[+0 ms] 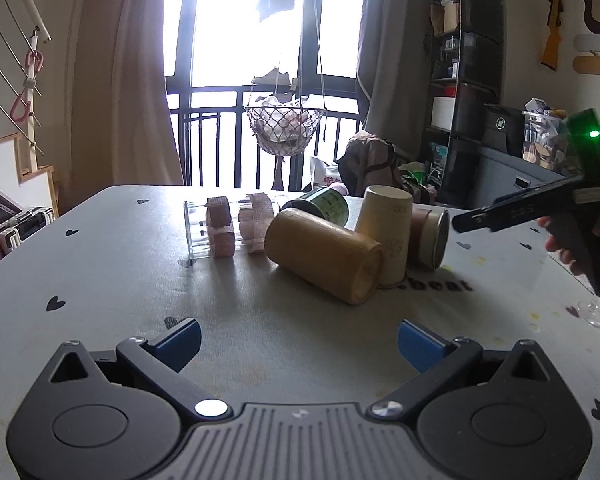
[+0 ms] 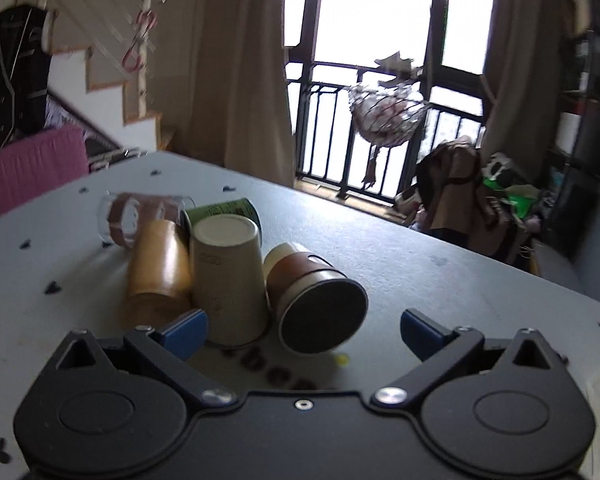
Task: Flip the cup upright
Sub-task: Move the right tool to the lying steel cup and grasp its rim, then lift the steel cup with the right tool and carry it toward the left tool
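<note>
Several cups cluster on the grey table (image 1: 100, 264). A tan cup (image 1: 324, 256) lies on its side. A cream paper cup (image 1: 388, 232) stands upside down beside it; it also shows in the right wrist view (image 2: 228, 276). A brown-banded cup (image 1: 432, 236) lies on its side, with its dark mouth facing the right wrist camera (image 2: 320, 316). A green cup (image 1: 324, 204) lies behind. My left gripper (image 1: 298, 344) is open and empty, short of the tan cup. My right gripper (image 2: 304, 334) is open, its fingers either side of the cream and brown-banded cups, holding nothing.
A clear glass (image 1: 228, 228) with pink-brown bands lies on its side at the left of the cluster. A small clear object (image 1: 590, 310) sits near the table's right edge. A wire basket (image 1: 284, 128) hangs by the balcony door beyond the table.
</note>
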Demonstrator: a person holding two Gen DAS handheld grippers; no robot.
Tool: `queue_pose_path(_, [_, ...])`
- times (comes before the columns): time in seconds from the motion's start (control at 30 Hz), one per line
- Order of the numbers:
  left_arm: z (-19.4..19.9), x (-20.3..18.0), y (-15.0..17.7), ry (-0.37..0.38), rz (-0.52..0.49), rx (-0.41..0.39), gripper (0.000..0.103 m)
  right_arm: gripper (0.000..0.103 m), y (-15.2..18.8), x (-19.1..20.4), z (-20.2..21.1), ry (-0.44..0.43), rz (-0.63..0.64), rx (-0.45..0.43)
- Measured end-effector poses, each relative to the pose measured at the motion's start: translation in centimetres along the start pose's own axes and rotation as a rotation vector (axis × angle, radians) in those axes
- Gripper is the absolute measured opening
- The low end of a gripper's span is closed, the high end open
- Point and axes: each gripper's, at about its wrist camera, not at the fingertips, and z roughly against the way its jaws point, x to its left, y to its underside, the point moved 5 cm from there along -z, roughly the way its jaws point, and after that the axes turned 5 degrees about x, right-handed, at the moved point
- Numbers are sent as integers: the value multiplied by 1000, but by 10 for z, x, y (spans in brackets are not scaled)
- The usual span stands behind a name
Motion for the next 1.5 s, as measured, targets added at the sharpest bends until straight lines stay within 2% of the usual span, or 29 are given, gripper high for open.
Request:
queue_pose_path(0.17, [-16,5,-4,11,1,8,103,103,-10,-7,-41,-44,100,79])
queue_pose_path(0.47, [-40,15,-3,28,27,45,103,103,-21,-7,-94,-45,271,194])
queue_pose_path(0.6, [-45,18,-3,25,30,59,103,103,-26,-2,-111,-5,354,240])
queue_pose_path(0.73, [-45,20,-4,21,36,55,103,103,-25,0,-120,35,385,285])
queue_pose_path(0.8, [-43,20,-4,20,37,52,103,93,-23,1,-120,26,375,302])
queue_pose_path(0.83, [-42,20,-5,21,38,49,103,85,-22,1,-119,9,362,314])
queue_pose_path(0.87, [-41,20,-5,22,39,47,103,84,-21,1,-118,13,357,313])
queue_pose_path(1.07, [-28,13,-4,36,35,33,103,83,-4,6,-91,18,334,316])
queue_pose_path(1.27, [-14,-4,-3,80,19,21,103,83,34,15,-40,-6,356,307])
queue_pose_path(1.5, [-7,-34,-4,119,-26,19,103,83,81,44,29,-65,416,285])
